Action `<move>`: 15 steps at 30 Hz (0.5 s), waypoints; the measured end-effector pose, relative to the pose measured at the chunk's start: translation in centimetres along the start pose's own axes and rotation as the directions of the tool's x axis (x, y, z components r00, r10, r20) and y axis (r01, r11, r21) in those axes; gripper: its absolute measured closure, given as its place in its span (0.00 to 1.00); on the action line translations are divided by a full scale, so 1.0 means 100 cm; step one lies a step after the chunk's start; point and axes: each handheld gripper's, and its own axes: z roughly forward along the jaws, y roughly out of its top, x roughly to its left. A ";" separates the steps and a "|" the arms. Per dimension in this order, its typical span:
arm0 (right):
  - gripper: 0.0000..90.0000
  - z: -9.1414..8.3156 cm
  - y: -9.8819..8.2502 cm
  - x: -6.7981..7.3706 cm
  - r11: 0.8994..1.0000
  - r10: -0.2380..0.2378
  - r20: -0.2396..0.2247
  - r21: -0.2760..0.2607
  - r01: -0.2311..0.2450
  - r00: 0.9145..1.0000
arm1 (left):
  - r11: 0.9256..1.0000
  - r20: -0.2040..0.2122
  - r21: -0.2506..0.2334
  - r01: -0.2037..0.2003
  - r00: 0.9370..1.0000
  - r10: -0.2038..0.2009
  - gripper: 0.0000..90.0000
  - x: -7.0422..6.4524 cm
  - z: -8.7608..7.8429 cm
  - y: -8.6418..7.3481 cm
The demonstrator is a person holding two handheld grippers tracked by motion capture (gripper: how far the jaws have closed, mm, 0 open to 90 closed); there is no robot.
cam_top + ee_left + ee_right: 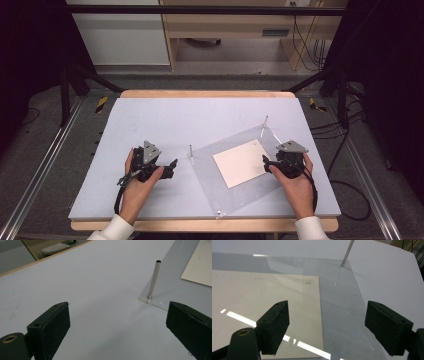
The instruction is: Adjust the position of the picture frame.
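A clear acrylic sheet (250,190) lies turned at an angle on the right half of the board. Thin metal posts stand at its corners, one on the left (190,150) and one at the back (265,122). A cream paper (241,162) lies flat at the sheet's middle; whether it is over or under the sheet I cannot tell. My left gripper (172,166) is open just left of the left post (153,280), nothing between its jaws. My right gripper (266,165) is open over the sheet's right part (342,315), at the paper's edge (267,297), holding nothing.
The pale board (165,120) rests on a wooden table (200,94). A small fitting (218,213) sits at the sheet's front corner. Dark frame rails (45,165) run along both sides, with cables (350,200) on the floor at the right.
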 end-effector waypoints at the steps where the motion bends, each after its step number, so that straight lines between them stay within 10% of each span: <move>1: 0.22 0.001 0.000 0.001 1.000 -0.005 0.005 0.009 0.005 1.000 | 1.000 -0.008 0.004 0.000 1.000 0.000 0.06 -0.001 0.001 0.000; 15: 0.29 -0.006 0.007 0.010 0.999 0.042 0.062 0.004 -0.042 0.997 | 0.997 0.064 0.022 0.072 0.995 -0.074 0.09 -0.031 0.000 0.012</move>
